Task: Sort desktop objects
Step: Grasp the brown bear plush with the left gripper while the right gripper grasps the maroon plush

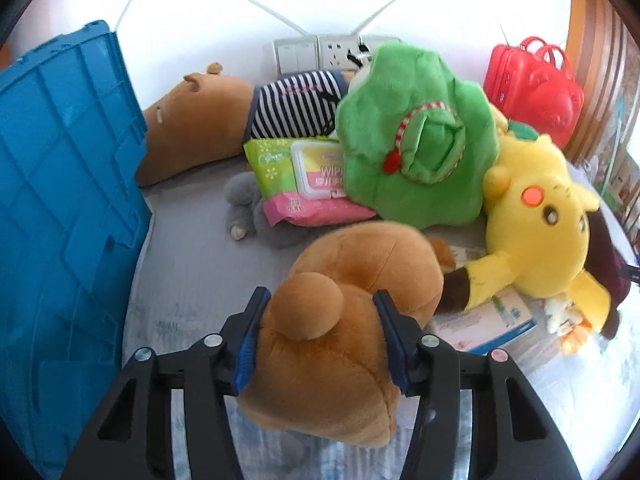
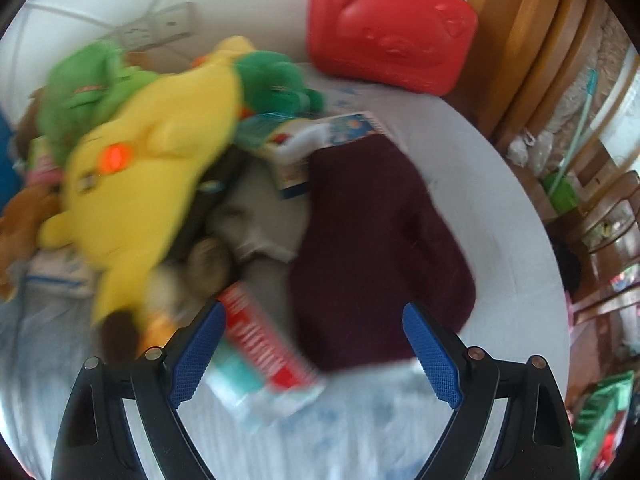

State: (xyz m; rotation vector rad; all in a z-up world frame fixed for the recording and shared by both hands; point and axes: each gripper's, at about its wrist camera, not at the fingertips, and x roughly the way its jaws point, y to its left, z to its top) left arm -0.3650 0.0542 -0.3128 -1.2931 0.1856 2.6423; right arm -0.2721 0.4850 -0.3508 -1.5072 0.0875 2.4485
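Observation:
In the left wrist view my left gripper [image 1: 320, 308] is shut on a brown plush toy [image 1: 344, 320], its blue pads pressing both sides. Behind it lie a green plush [image 1: 416, 132], a yellow Pikachu plush [image 1: 540, 220], a wipes pack [image 1: 304, 176], a grey plush [image 1: 256, 212] and a brown bear in a striped shirt [image 1: 224, 116]. In the blurred right wrist view my right gripper [image 2: 316, 340] is open and empty above a red-and-teal packet [image 2: 264, 352] and beside a dark maroon cloth [image 2: 372, 240]. The Pikachu plush [image 2: 144, 184] lies to its left.
A blue plastic crate [image 1: 68, 200] stands at the left. A red toy suitcase [image 1: 532, 84] [image 2: 392, 28] stands at the back right. A white box [image 1: 484, 324] lies under the Pikachu. Wall sockets [image 1: 316, 52] sit behind the pile. Wooden chairs [image 2: 560, 120] stand past the round table edge.

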